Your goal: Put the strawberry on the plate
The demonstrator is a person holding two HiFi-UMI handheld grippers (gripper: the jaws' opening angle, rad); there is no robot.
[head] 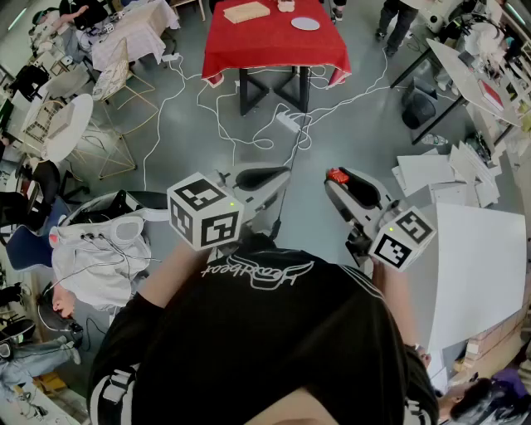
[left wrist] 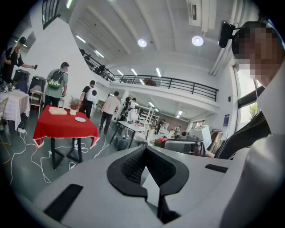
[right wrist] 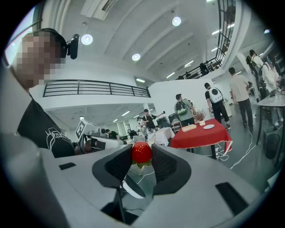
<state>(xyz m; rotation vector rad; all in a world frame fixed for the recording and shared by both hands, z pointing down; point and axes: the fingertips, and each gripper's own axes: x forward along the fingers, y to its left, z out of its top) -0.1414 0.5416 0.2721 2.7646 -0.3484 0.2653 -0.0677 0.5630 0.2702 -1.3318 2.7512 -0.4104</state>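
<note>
Between right gripper (right wrist: 141,156) jaws: strawberry (right wrist: 141,152) clamped, whole in its view | head view: red sliver | left gripper (left wrist: 145,148): closed, empty

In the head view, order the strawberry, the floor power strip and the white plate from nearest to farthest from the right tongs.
1. Strawberry, gripped in the right tongs.
2. Power strip, on the floor by the red table foot.
3. White plate, on that table, right of middle.

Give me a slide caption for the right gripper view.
Right gripper holds a strawberry between its jaws, facing a distant red-clothed table.
</note>
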